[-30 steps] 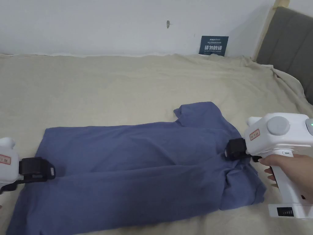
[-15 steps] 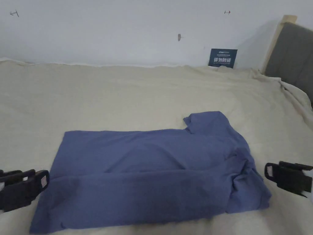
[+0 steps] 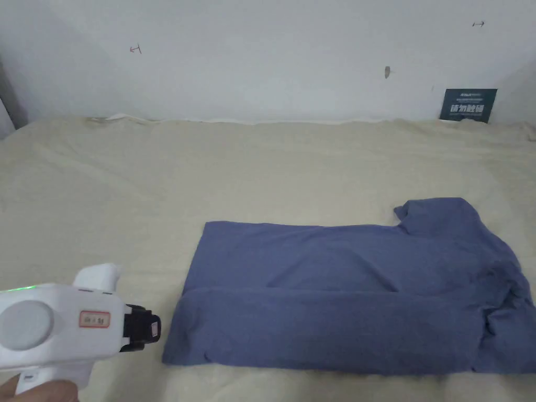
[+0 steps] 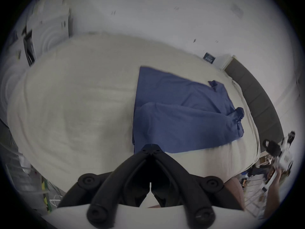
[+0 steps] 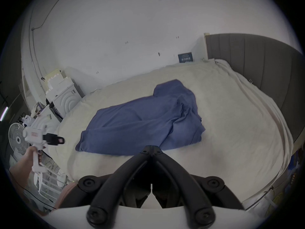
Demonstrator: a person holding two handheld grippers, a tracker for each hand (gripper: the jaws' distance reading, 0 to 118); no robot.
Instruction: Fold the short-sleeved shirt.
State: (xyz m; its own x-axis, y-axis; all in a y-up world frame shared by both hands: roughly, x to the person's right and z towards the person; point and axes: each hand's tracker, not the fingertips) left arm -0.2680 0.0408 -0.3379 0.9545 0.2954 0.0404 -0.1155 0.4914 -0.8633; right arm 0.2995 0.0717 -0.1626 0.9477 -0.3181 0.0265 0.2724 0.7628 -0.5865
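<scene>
Having let go of the shirt (image 3: pixel 345 298), both tongs, left (image 3: pixel 152 328) and right (image 5: pixel 151 147), are clenched empty; the lengthwise fold is done.

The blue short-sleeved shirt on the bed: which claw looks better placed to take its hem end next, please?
Probably the left claw: it hovers shut just beside the hem end of the blue short-sleeved shirt, while the right claw is off the bed's edge.

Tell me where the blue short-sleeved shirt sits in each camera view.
Head view: blue short-sleeved shirt, lower right, on the beige bed cover.
Left gripper view: right of centre, above the shut jaws.
Right gripper view: centre.
Shared landmark: the dark sign against the wall.
</scene>
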